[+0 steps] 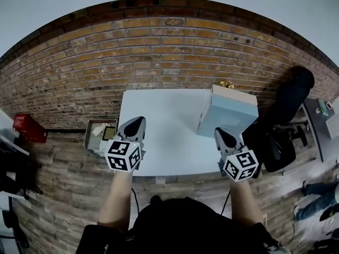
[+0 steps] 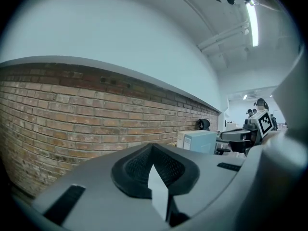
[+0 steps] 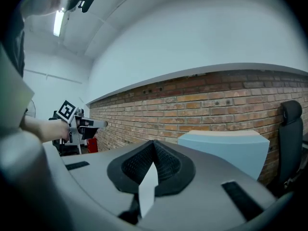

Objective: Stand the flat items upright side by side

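Note:
A white table (image 1: 164, 134) stands against a brick wall. A light blue flat box (image 1: 229, 112) stands upright on the table's right part; it also shows in the left gripper view (image 2: 198, 141) and the right gripper view (image 3: 226, 146). My left gripper (image 1: 136, 123) hovers over the table's near left edge, shut with nothing in it (image 2: 153, 147). My right gripper (image 1: 225, 134) hangs at the near right edge, just in front of the box, also shut and empty (image 3: 154, 146). Each gripper points roughly level toward the wall. No other flat item shows on the table.
A black office chair (image 1: 288, 110) stands right of the table. A grey tray with odds and ends (image 1: 100, 134) lies on the floor at the table's left, and a red box (image 1: 29, 127) sits further left. The brick wall (image 1: 159, 57) closes the far side.

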Tool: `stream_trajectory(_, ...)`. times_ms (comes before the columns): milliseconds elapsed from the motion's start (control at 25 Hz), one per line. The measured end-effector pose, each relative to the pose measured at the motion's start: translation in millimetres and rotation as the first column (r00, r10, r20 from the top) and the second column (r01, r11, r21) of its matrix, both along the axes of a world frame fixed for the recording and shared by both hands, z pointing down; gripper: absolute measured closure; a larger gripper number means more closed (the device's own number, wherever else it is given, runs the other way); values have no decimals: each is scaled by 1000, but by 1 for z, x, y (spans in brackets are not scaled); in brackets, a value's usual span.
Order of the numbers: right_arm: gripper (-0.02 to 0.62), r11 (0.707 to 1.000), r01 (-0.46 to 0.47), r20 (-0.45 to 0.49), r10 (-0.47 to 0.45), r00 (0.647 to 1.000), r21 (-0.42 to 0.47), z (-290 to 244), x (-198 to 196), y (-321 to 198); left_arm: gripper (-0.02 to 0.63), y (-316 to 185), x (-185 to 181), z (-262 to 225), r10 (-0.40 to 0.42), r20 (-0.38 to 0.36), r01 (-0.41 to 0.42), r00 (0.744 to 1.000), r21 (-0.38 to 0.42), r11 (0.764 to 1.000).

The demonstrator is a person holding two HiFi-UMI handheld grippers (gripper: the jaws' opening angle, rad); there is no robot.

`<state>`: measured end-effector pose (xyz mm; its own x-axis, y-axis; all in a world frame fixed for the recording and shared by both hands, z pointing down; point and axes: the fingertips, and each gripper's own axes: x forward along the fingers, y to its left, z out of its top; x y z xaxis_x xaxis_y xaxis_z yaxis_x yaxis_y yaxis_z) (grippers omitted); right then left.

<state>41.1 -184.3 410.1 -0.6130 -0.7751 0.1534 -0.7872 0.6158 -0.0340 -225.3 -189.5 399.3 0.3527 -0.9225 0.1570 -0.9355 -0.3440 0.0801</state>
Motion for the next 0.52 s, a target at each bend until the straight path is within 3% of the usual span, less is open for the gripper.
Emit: stream_trajectory(520,580,999,10,14,-11,1000,41,-14,7,-16,589,-15,13,-1,-23,28,23,999,-6,1000)
